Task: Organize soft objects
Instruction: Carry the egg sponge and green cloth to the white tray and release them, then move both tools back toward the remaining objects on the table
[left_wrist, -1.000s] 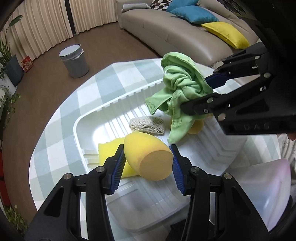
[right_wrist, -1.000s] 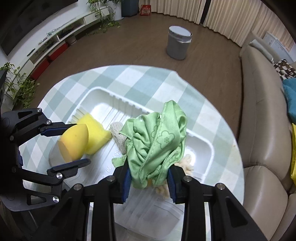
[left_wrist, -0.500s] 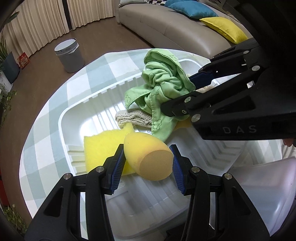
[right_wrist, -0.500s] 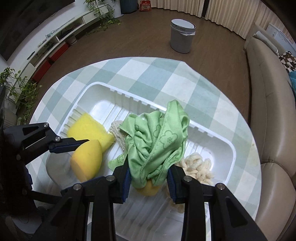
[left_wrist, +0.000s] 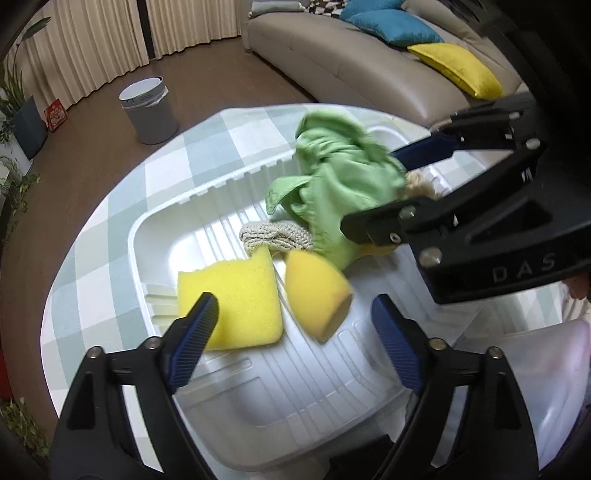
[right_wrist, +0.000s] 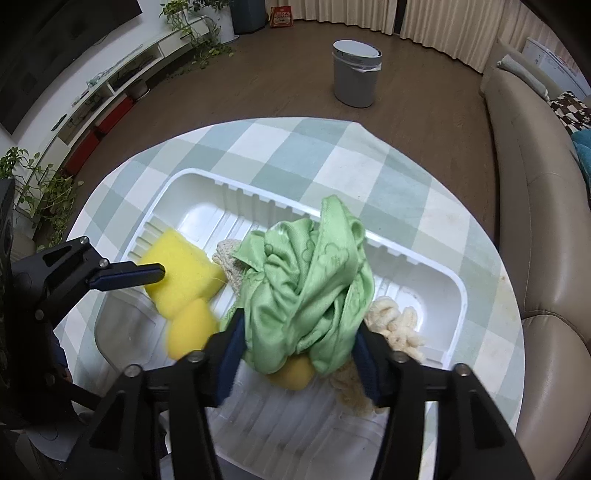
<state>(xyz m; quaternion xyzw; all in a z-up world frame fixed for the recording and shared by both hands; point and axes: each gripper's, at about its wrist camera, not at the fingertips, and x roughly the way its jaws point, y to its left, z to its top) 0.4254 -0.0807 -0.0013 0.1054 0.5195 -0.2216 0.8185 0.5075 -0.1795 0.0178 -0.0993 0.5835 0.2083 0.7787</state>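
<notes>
Dropping clear of the left gripper (left_wrist: 295, 325), the yellow egg-shaped sponge (left_wrist: 317, 291) shows up blurred between the two blue pads, touching neither, over the white plastic tray (left_wrist: 155, 236). That gripper's jaws have just been opening and now stand spread wide, one pad out at eight o'clock from the sponge and the other at four o'clock. Just beside the sponge, at nine o'clock in the left wrist view, the square yellow sponge (left_wrist: 229, 299) lies flat on the tray floor, its near corner behind the left pad. At twelve o'clock from the pair sits a beige knitted pad (left_wrist: 275, 236), partly under the green cloth (left_wrist: 340, 184).

Over on the right, the green cloth bunches between the pads of the right gripper (right_wrist: 299, 350). Those jaws have just been opening too and stand parted, with the cloth filling the gap; its folds look smeared. Whether the pads press on it, the right wrist view does not settle. Under the cloth's lower edge, at six o'clock, a second yellow rounded piece (right_wrist: 291, 374) peeks out, and at three o'clock a cream chenille piece (right_wrist: 397, 325) spreads across the tray's right end.

The tray rests on a round table with a green-and-white check cloth (right_wrist: 332, 147). Beyond it, at twelve o'clock, a grey bin (right_wrist: 356, 74) stands on the brown floor, and a beige sofa (right_wrist: 535, 184) runs down the three o'clock side.
</notes>
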